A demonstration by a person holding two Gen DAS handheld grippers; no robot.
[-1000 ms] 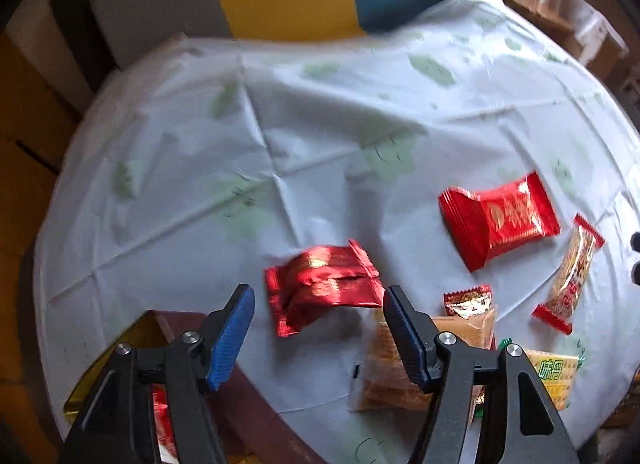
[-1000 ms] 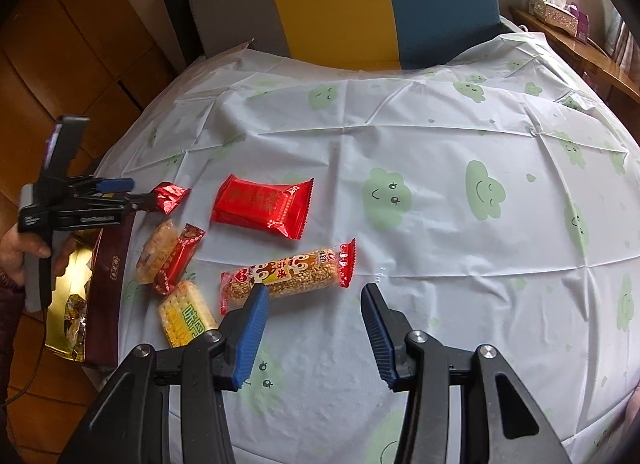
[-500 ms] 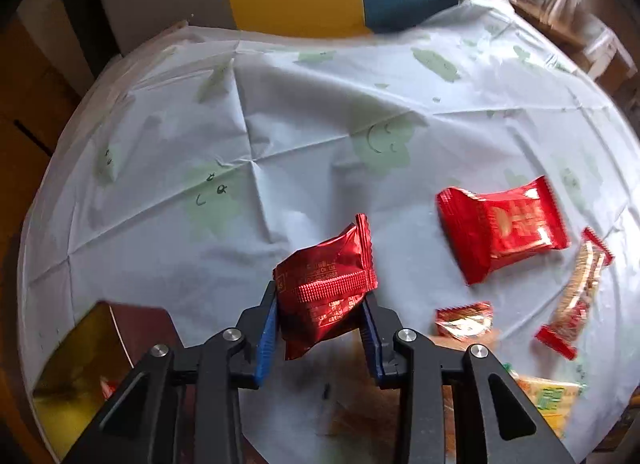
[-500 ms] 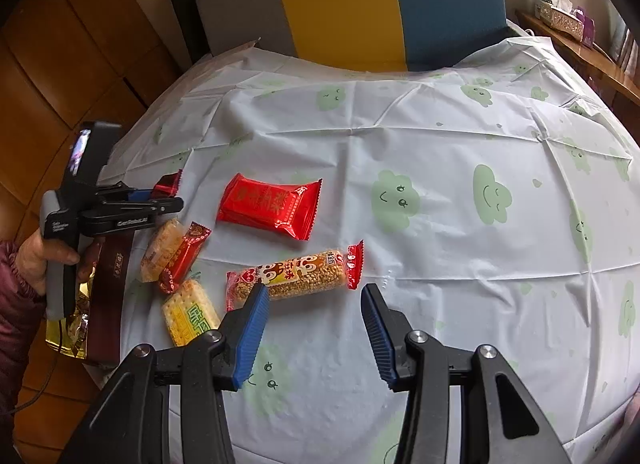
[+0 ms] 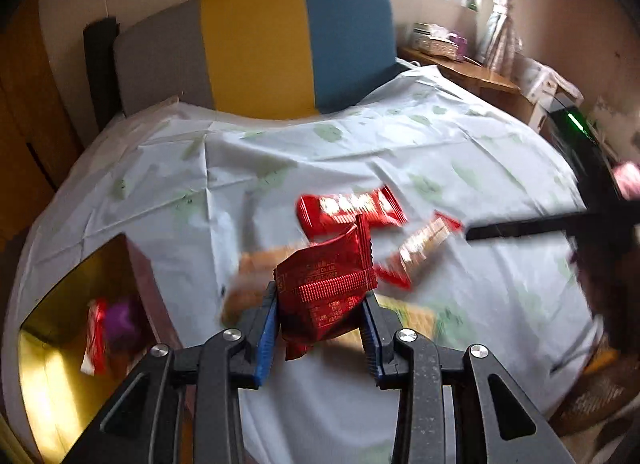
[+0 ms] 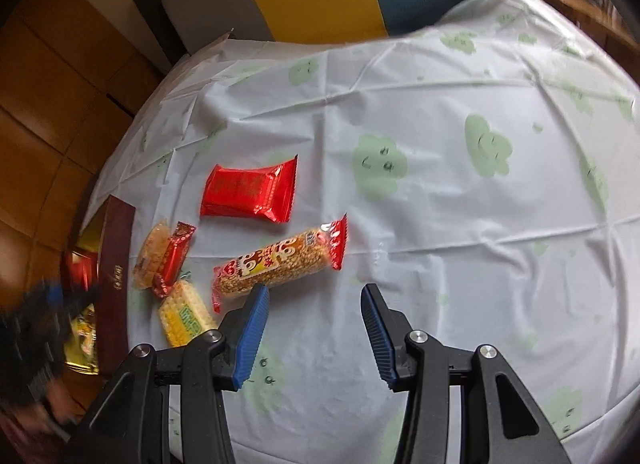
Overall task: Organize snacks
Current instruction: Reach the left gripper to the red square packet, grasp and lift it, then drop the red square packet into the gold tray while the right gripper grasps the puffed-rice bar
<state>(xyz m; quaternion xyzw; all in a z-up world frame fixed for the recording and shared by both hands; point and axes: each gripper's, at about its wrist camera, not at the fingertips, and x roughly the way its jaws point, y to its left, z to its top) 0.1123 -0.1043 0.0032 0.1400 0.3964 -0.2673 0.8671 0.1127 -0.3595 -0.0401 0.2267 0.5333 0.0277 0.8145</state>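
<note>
My left gripper is shut on a dark red snack packet, held above the table's left edge. A gold-lined box with a maroon rim lies below left of it, with a few snacks inside. In the right wrist view my right gripper stands open over the cloth, nothing between its fingers. Just beyond its left finger lies a long peanut bar. A bright red packet lies farther back. A yellow cracker pack, a tan cake and a small red wrapper cluster near the box.
A white tablecloth with green cloud faces covers the round table. A chair with grey, yellow and blue panels stands behind it. A wooden shelf with clutter runs along the back right. My blurred left gripper shows at the left edge.
My left gripper shut on the dark red packet, lifted it off the cloth and swung left toward the box. The right gripper stayed open and barely moved.
</note>
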